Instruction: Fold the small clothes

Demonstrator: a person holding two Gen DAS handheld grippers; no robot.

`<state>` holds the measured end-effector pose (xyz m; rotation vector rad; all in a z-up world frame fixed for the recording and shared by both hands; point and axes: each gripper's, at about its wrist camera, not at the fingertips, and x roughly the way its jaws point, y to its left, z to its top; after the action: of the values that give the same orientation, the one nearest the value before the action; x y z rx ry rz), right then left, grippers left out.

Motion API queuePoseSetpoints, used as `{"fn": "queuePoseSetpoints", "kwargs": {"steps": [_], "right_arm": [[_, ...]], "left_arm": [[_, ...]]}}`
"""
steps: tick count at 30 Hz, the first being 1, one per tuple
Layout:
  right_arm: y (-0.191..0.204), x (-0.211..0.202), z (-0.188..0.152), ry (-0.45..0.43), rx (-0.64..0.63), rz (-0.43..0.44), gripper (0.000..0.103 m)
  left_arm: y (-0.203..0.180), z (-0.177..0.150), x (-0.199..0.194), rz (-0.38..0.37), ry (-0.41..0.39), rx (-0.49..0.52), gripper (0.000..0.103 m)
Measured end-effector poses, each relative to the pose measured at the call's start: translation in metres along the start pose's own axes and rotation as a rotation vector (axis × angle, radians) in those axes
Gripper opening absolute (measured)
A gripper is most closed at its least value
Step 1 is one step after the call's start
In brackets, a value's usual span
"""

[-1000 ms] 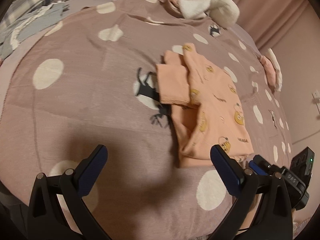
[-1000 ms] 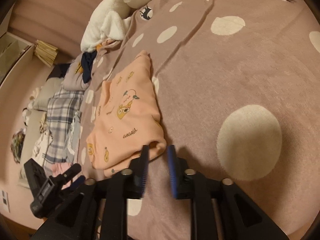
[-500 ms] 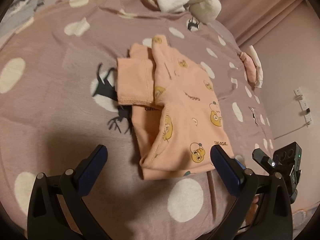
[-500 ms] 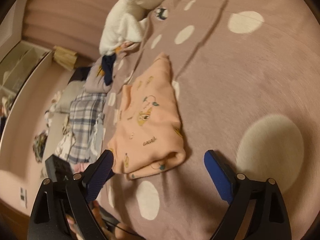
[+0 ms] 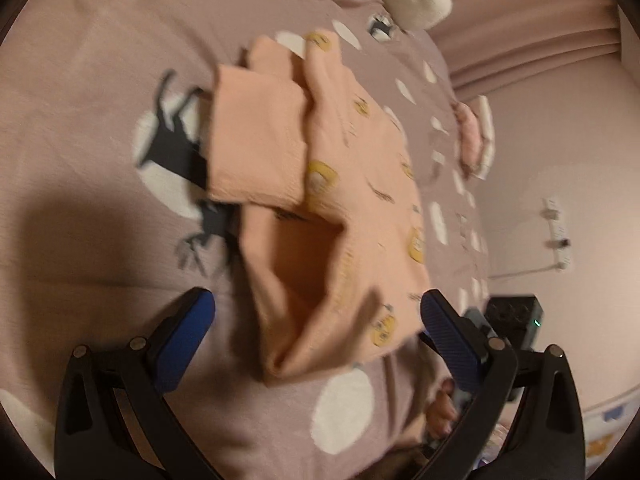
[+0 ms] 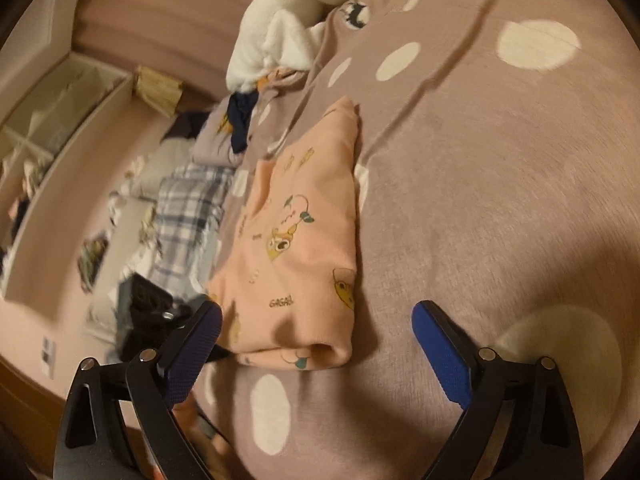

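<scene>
On the mauve bedspread (image 6: 480, 184) with pale dots, your folded peach top (image 6: 296, 248) lies flat between both tools, with your left gripper (image 5: 318, 334) spread wide at its near hem and your right gripper (image 6: 316, 338), jaws just opened wide, clear of the rolled edge.

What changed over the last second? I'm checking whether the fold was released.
The right gripper has just been opening its jaws and now stands wide, with the peach top lying free in front of it. The left gripper moved closer over the top's hem, open throughout. The top stayed folded on the dotted blanket.
</scene>
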<state>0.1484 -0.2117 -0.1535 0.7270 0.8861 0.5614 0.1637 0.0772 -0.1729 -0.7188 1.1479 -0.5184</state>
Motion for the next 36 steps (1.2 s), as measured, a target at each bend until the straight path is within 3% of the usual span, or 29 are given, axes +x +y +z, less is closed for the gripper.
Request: {"fn": "queuePoseSetpoints", "kwargs": {"steps": [5,11,17,22,27,28,30,32,34,36], "right_arm": [[-0.002,0.012,0.022,0.034,0.074,0.011,0.102],[-0.010,0.032,0.051,0.191,0.166,0.144,0.102],[-0.003,0.056,0.062,0.312,0.146,0.131,0.102],[0.001,0.076,0.068,0.344,0.144,0.142,0.102],[0.003,0.081,0.072,0.306,0.144,0.139,0.097],[0.004,0.081,0.073,0.299,0.134,0.124,0.094],[0.002,0.080,0.072,0.293,0.112,0.046,0.071],[0.000,0.079,0.070,0.282,0.115,-0.020,0.053],[0.001,0.078,0.068,0.262,0.107,-0.029,0.051],[0.003,0.079,0.066,0.247,0.072,-0.063,0.039]], "left_arm": [[-0.008,-0.001,0.018,-0.149,0.095,-0.046,0.103],[-0.022,0.014,0.039,-0.173,0.079,-0.036,0.103],[-0.014,0.034,0.042,-0.287,0.077,-0.118,0.103],[-0.023,0.037,0.049,-0.313,0.080,-0.055,0.102],[-0.017,0.039,0.047,-0.322,0.056,-0.074,0.099],[-0.016,0.039,0.047,-0.312,0.057,-0.077,0.096],[-0.012,0.040,0.047,-0.269,0.047,-0.090,0.085],[-0.010,0.039,0.049,-0.202,0.037,-0.085,0.059],[-0.004,0.039,0.052,-0.177,0.018,-0.104,0.045],[0.003,0.040,0.055,-0.162,0.013,-0.126,0.034]]}}
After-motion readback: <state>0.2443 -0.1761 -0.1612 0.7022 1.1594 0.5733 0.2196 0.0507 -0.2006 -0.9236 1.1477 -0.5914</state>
